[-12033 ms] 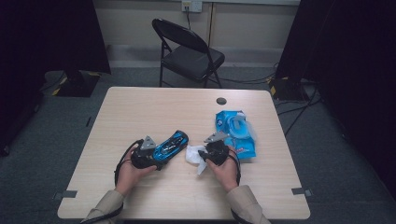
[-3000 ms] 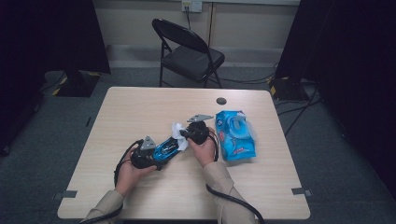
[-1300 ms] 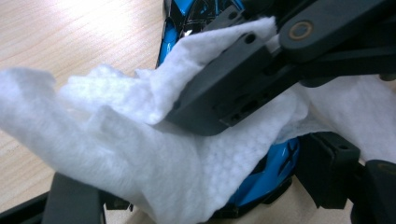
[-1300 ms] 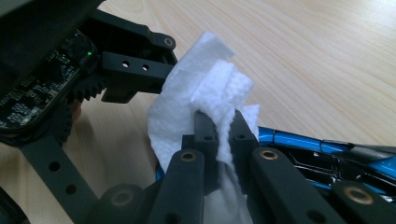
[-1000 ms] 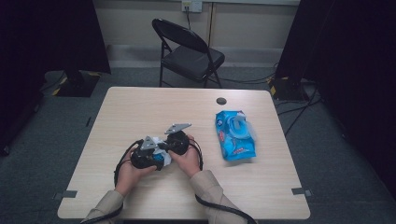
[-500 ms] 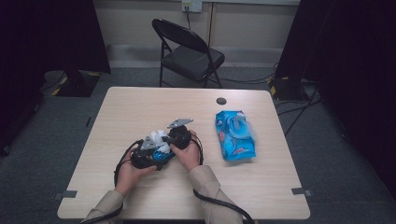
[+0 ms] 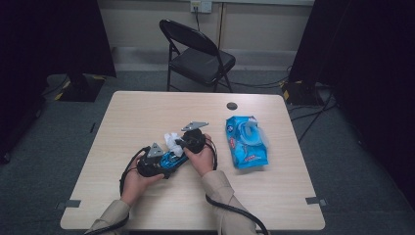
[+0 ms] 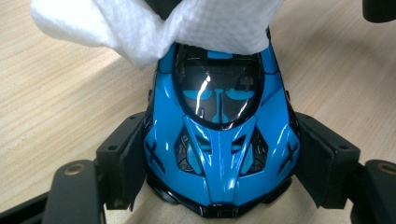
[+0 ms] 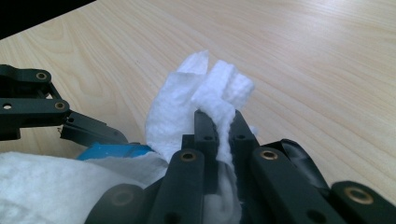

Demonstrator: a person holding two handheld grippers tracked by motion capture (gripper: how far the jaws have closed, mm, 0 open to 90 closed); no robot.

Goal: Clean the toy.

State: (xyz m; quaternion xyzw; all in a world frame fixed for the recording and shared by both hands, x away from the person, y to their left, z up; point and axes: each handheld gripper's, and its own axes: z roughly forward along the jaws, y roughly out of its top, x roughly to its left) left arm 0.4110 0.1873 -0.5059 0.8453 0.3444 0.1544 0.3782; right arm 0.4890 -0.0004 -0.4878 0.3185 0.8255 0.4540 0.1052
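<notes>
You wear tan long sleeves (image 7: 113, 219). Your left gripper (image 8: 219, 186) has matte black jaws with brass-coloured pivot pins at 7 and 5 o'clock. Your right gripper (image 9: 224, 128) looks the same, black links with round pins. Each carries a grey three-cornered plate and trails a black cable.

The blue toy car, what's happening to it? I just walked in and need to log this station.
A person at a wooden table is wiping the blue toy car. The left hand-held gripper clamps the car by its sides, its pads against the bodywork, with the car resting on the table. The right hand-held gripper is shut on a white wet wipe and holds it over the car's far end. A blue pack of wipes lies on the table to the right, apart from both hands.
</notes>
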